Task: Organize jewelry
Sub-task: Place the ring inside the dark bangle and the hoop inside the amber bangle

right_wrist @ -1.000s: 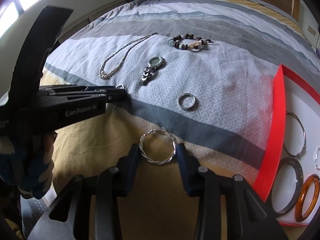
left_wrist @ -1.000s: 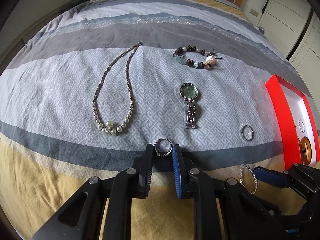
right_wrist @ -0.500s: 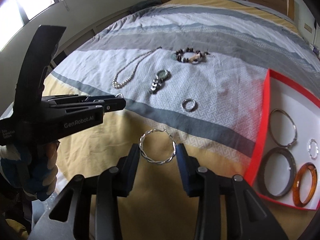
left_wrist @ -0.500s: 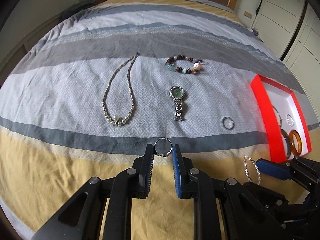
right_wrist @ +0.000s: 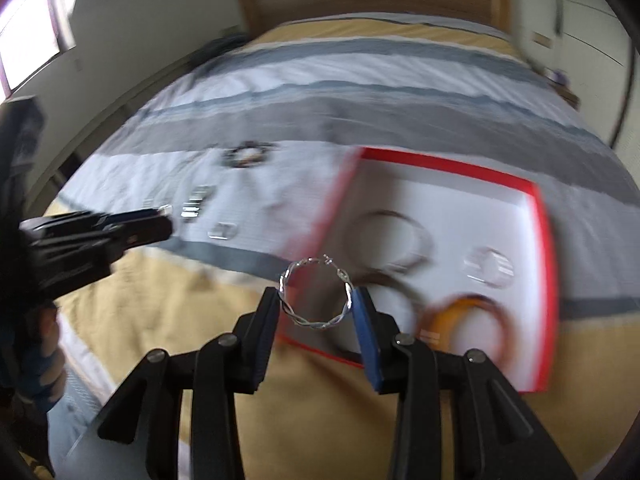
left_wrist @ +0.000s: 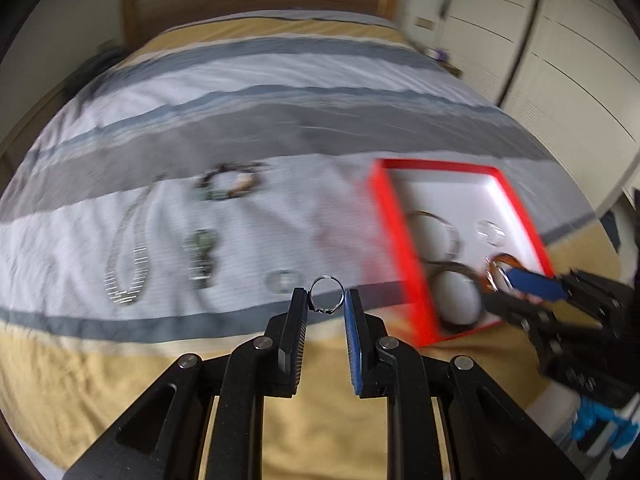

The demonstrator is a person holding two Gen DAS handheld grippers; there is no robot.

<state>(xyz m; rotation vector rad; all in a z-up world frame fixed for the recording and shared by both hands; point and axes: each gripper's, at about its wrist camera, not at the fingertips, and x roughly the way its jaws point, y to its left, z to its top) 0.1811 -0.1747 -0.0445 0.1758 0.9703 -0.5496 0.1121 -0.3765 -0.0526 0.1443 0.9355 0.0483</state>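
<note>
The left gripper [left_wrist: 326, 304] is clamped on a small metal ring [left_wrist: 326, 299], held upright between its tips. The right gripper [right_wrist: 317, 299] pinches a twisted wire hoop [right_wrist: 316, 293] the same way, over the near corner of the red-rimmed box [right_wrist: 545, 248]. Past the hoop, in the box's white bed, lie a thin metal bangle [right_wrist: 394, 246], a dark bangle, an amber one [right_wrist: 466, 322] and a small clear ring. On the quilt [left_wrist: 248, 124] beyond and left of the left jaws lie a loose ring [left_wrist: 282, 281], a watch [left_wrist: 202, 254], a pearl necklace [left_wrist: 126, 264] and a bead bracelet [left_wrist: 230, 185], all blurred. Nothing lies between either jaws and the box.
</note>
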